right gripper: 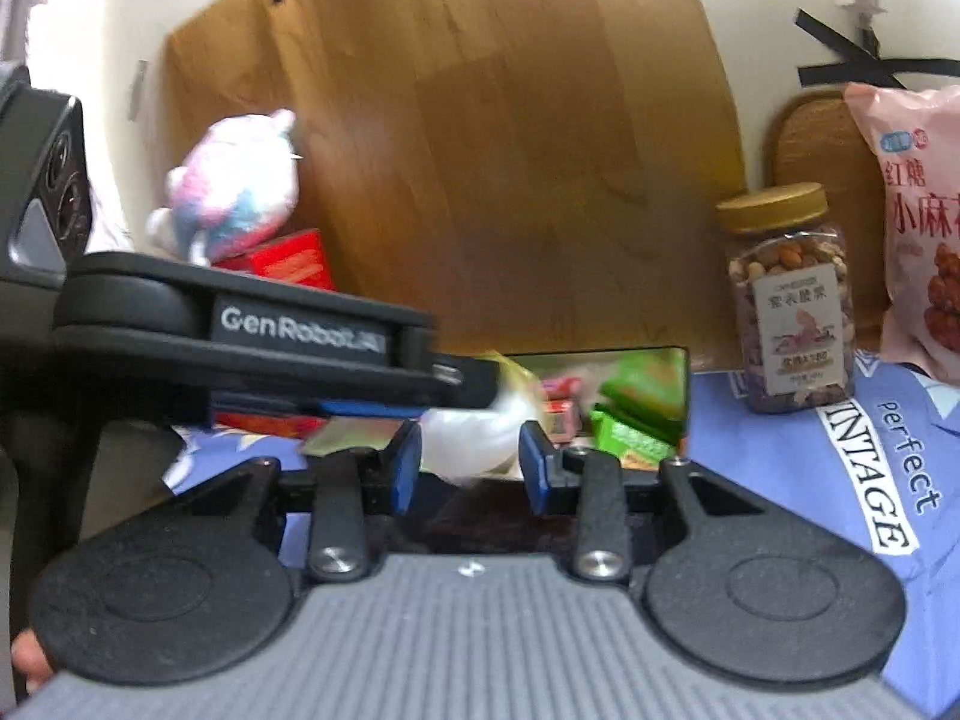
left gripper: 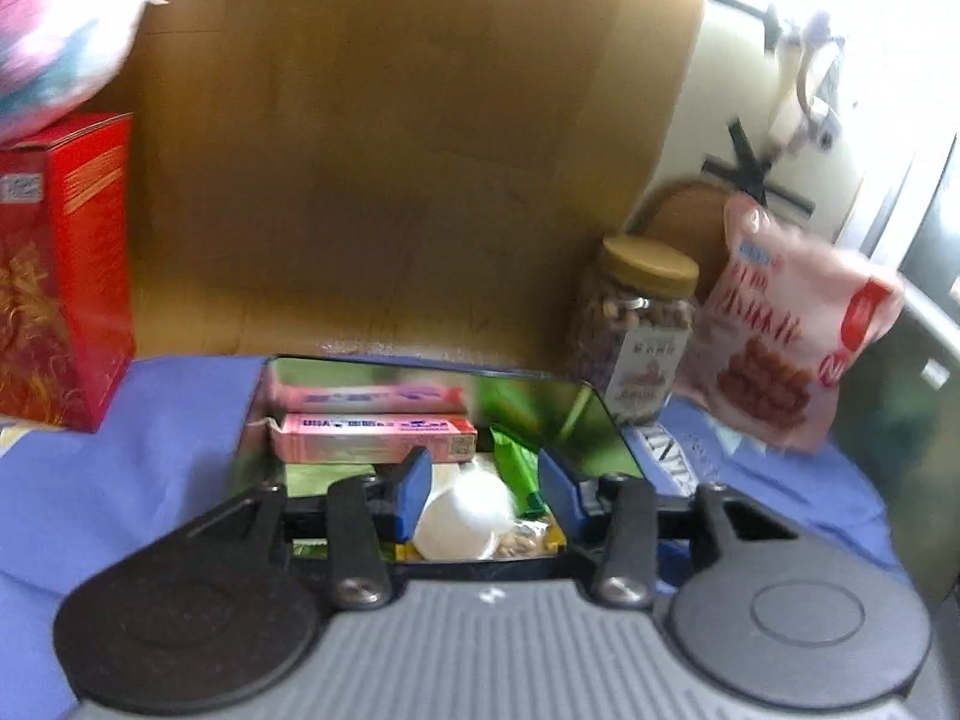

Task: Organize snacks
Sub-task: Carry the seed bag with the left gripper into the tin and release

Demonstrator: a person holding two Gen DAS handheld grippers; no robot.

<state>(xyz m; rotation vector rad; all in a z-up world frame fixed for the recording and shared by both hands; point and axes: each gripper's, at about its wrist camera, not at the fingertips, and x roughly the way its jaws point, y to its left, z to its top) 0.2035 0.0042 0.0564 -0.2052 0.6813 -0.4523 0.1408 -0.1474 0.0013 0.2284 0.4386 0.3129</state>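
An open mirror-lined tin stands on the blue cloth, holding a pink box, a green packet and other snacks. My left gripper hovers over the tin with a white round packet between its blue pads, which look shut on it. In the right wrist view the left gripper reaches in from the left with the white packet at its tip. My right gripper has its pads partly apart, with the packet showing in the gap. Whether it grips anything is unclear. The tin lies beyond.
A nut jar and a pink snack bag stand at the right. A red box with a plush toy on it is at the left. A wooden board rises behind.
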